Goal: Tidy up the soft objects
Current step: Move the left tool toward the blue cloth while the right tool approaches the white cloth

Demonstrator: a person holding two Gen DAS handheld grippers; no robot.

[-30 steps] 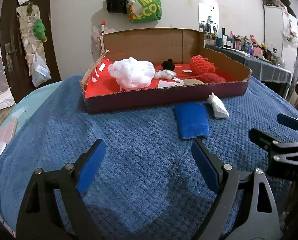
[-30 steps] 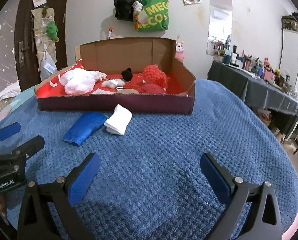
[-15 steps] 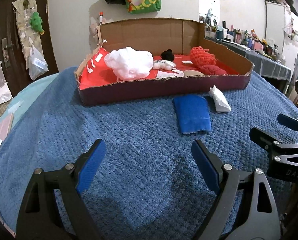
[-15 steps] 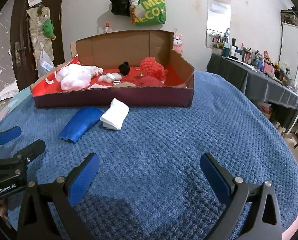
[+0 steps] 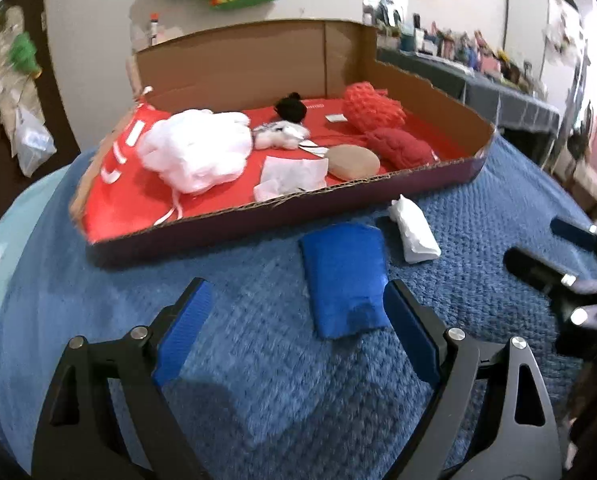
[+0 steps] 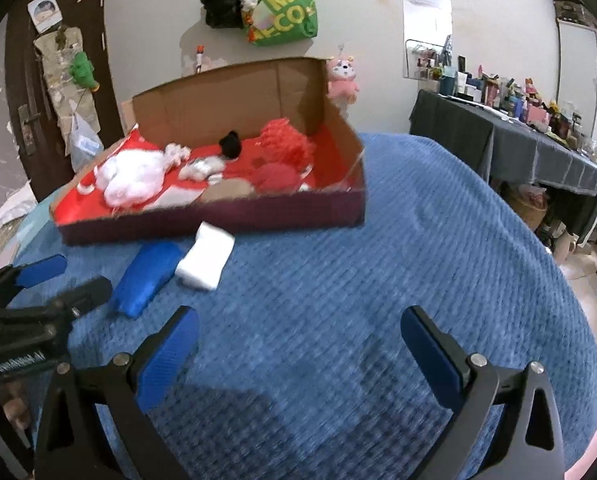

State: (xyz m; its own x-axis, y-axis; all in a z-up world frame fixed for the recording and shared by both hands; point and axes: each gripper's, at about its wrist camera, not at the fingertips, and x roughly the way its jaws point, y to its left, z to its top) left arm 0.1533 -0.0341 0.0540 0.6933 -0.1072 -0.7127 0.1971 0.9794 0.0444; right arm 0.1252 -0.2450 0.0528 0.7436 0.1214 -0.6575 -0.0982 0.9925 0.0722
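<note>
A blue waffle-textured blanket (image 5: pixel 258 380) covers the surface, and on its far side sits a shallow cardboard box (image 5: pixel 282 208) with a red lining. Inside the box, from left to right, lie a white fluffy bundle (image 5: pixel 196 152), a small black-and-white soft toy (image 5: pixel 284 136), a flat white cloth (image 5: pixel 290 174), a tan round pad (image 5: pixel 352 162), and two red knitted pieces (image 5: pixel 372 106) — one lighter and farther, one darker and nearer.

Just outside the near wall of the box, two soft things rest on the blanket: a folded blue cloth (image 5: pixel 344 280) and, to its right and just beside it, a folded white cloth (image 5: pixel 412 228). In the right wrist view they appear to touch at one corner, though blur makes that hard to confirm.

The left gripper (image 5: pixel 294 332) hovers over the blanket with its jaws spread wide and nothing between the pads; the near end of the blue cloth lies just inside its right finger. The right gripper (image 6: pixel 298 344) is likewise spread wide and empty, over bare blanket to the right of both cloths. Each gripper shows at the edge of the other's view.

A green tote bag (image 6: pixel 284 10) hangs on the far wall.
</note>
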